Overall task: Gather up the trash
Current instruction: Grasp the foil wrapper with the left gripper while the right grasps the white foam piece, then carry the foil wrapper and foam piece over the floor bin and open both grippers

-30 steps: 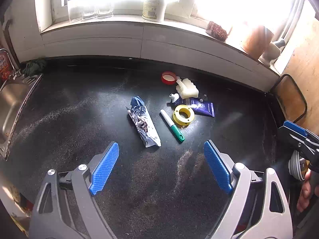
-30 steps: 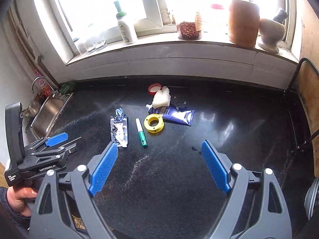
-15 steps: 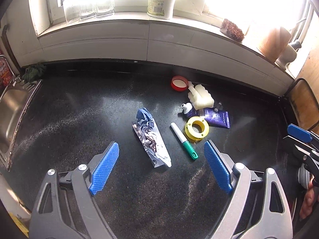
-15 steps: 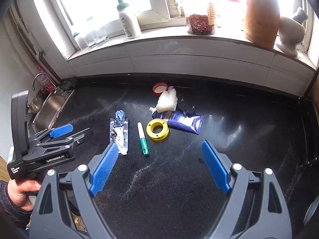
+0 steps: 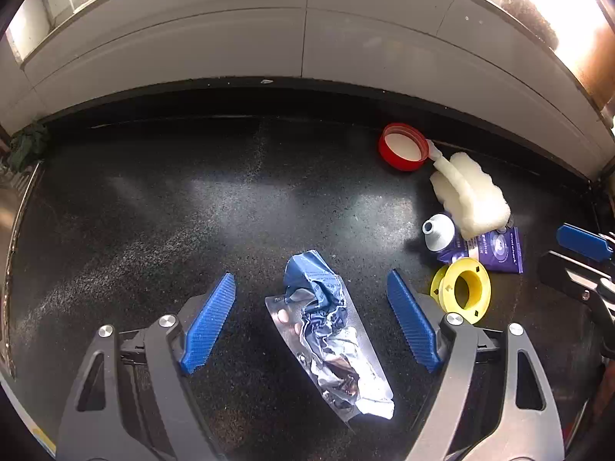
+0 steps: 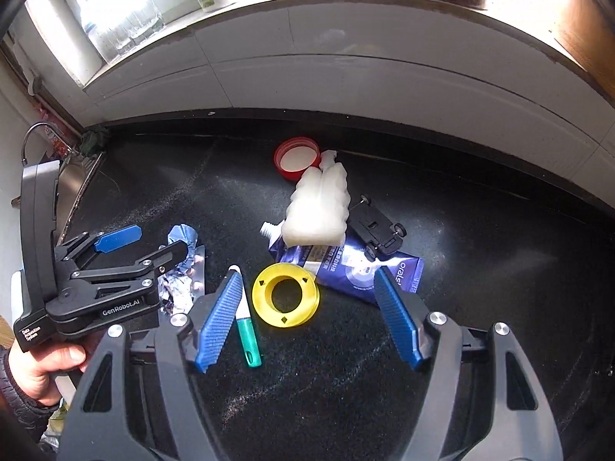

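Left gripper (image 5: 311, 322): fingers spread wide apart, one on each side of the crumpled foil wrapper (image 5: 330, 338) — not touching it.
Foil wrapper: lies flat on the black worktop (image 5: 173, 211), long axis running from the near right to the far left in the left wrist view; its blue crumpled end points away toward the wall, its silver end toward the gripper.
Right gripper (image 6: 307, 319): fingers wide apart, hovering over the yellow ring (image 6: 285, 295), gripping nothing.
Green-capped marker (image 6: 244, 317): just beside the right gripper's left finger, long axis roughly front to back, green cap nearest the camera.
Other clutter: purple toothpaste tube (image 6: 357, 272) behind the ring, white foam piece (image 6: 319, 207) resting on the tube's neck end, red lid (image 6: 296, 157) farthest back, near the wall.
Left hand (image 6: 38, 365): wrapped round the left gripper's handle — seen from the right wrist camera.
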A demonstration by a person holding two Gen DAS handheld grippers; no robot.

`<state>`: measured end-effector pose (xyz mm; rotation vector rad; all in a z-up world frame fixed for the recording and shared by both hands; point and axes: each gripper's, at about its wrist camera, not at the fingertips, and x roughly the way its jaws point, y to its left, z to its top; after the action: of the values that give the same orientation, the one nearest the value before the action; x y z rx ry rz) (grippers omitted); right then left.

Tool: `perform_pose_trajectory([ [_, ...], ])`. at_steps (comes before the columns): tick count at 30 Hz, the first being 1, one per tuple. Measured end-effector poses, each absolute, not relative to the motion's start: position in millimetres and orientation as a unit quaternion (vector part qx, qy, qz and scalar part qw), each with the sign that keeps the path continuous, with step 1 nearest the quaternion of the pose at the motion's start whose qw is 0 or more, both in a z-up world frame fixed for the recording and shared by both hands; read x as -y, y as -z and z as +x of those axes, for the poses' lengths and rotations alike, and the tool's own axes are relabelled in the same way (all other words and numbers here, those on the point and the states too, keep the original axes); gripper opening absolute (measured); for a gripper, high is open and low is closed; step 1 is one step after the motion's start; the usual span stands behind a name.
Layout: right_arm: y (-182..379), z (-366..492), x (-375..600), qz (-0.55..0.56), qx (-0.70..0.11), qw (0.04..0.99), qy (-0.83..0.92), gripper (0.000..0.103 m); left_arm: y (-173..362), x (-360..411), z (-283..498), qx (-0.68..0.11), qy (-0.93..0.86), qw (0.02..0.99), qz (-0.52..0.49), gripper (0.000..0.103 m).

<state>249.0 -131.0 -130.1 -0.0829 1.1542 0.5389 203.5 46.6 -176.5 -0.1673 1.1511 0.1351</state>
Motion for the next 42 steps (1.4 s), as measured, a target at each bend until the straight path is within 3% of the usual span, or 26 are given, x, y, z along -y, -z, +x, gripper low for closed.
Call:
perform_pose_trajectory([
  [2,139.6,261.7,120.6,-0.044,-0.545,0.800,-0.247,0.069,184.4,-49.3,211.1,-0.555,-0.063,0.826,-0.080,0.061],
  [4,147.2,273.1,111.8,-0.049,-0.549,0.798,-0.242,0.069,190.6,-51.9,216.7,-0.562,-0.052,0.820,-0.094,0.053],
  [5,151.7,278.4,106.8,-0.054,-0.554,0.796,-0.239,0.069,193.2,-52.3,218.9,-0.566,-0.049,0.817,-0.096,0.043],
  [9,168.5,292.7,91.4,-0.073,-0.566,0.787,-0.234,0.068,193.6,-55.1,223.0,-0.564,-0.042,0.817,-0.114,0.026],
  [13,174.2,292.7,85.1,-0.084,-0.567,0.786,-0.232,0.046,184.2,-52.7,224.1,-0.555,-0.030,0.823,-0.115,0.014],
  [14,172.9,291.9,83.7,-0.088,-0.565,0.787,-0.232,0.044,182.5,-52.2,224.2,-0.554,-0.028,0.824,-0.114,0.005],
  [16,168.4,288.8,84.1,-0.090,-0.559,0.790,-0.235,0.033,176.3,-54.3,222.1,-0.548,-0.033,0.828,-0.119,0.005],
  [19,154.0,284.9,88.9,-0.078,-0.543,0.800,-0.244,0.025,164.5,-56.5,218.8,-0.541,-0.030,0.831,-0.128,0.004],
  [30,94.6,253.0,111.2,-0.041,-0.507,0.819,-0.264,0.023,114.7,-56.0,171.9,-0.513,-0.048,0.849,-0.122,0.004],
  [42,71.9,178.2,123.3,-0.051,-0.491,0.821,-0.288,0.023,84.3,-32.5,116.2,-0.496,-0.069,0.857,-0.119,0.004],
])
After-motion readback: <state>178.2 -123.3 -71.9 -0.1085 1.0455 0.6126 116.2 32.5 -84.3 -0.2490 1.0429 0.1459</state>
